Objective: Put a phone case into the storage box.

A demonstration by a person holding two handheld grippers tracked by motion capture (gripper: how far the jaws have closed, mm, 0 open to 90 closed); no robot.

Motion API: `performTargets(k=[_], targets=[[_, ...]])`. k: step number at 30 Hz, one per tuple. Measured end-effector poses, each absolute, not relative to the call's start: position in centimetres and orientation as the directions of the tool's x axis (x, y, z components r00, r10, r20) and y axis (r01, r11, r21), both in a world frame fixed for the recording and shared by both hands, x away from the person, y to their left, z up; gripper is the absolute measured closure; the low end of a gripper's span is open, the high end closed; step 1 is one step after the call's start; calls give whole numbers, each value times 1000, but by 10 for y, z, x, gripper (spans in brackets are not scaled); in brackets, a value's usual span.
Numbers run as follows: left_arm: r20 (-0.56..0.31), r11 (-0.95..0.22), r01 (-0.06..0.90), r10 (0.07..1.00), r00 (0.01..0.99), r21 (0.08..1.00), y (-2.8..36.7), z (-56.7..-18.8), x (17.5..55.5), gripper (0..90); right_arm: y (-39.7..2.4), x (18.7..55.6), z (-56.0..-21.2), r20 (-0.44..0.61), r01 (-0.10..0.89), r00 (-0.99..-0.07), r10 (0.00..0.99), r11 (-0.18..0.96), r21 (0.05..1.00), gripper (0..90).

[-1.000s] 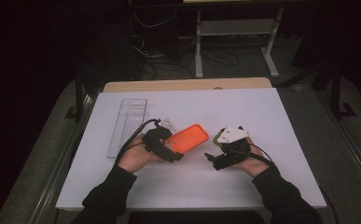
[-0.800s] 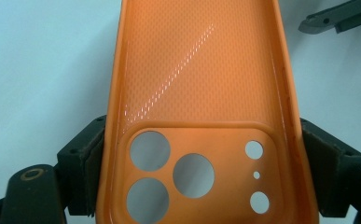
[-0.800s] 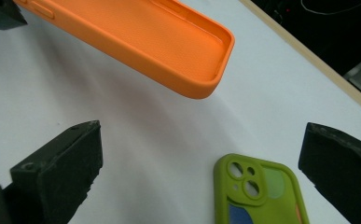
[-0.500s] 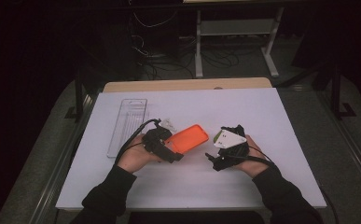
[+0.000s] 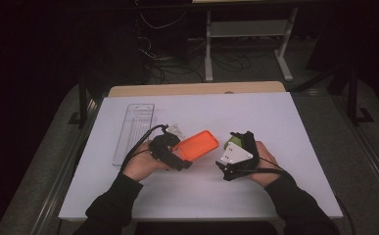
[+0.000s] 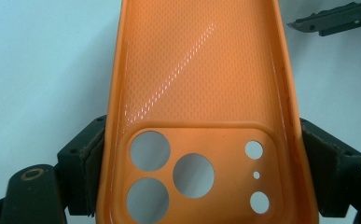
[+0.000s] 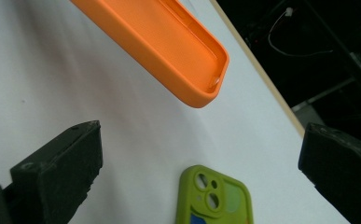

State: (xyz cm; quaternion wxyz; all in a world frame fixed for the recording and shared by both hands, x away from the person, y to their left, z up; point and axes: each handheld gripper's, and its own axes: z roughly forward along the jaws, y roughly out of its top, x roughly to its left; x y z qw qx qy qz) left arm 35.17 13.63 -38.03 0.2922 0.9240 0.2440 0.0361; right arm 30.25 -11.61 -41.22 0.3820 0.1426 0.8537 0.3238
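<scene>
My left gripper (image 5: 183, 155) is shut on an orange phone case (image 5: 197, 145), held a little above the white table (image 5: 275, 117). In the left gripper view the pads (image 6: 90, 158) press both long edges of the orange case (image 6: 201, 88) beside its camera holes, hollow side up. To its right, my right gripper (image 5: 232, 147) stands open with a green phone case (image 5: 231, 142) lying on the table below it. In the right gripper view the green case (image 7: 214, 196) lies camera side up between the wide-apart jaws of that gripper (image 7: 201, 161), untouched, and the orange case (image 7: 159, 42) hangs beyond.
A long clear plastic tray (image 5: 134, 128) lies at the left of the table. A small clear piece (image 5: 176, 129) rests just behind my left gripper. A wooden edge (image 5: 197, 88) borders the far side, with dark floor, cables and a stand beyond.
The right gripper has shifted slightly over the green case. The left gripper and the orange case have stayed where they were.
</scene>
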Motion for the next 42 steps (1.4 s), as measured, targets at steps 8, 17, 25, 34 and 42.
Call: performTargets(k=[8,17,25,34,42], targets=[[-88,-690,447,489,868,569,134,-382,350,163,-111,299,-416,-648,-71,-620,442,791,608,0],[-99,-675,459,501,860,578,132,-384,348,163,-106,295,-419,-776,-168,-535,333,859,484,0],[-87,-696,450,491,867,560,133,-384,349,163,-101,292,-423,-840,-224,-469,274,883,413,0],[-92,-688,459,500,861,562,133,-383,349,163,-94,285,-431,-901,-270,-386,200,909,317,0],[-83,-708,442,481,873,550,133,-382,349,163,-85,284,-434,-948,-348,-309,77,918,188,0]])
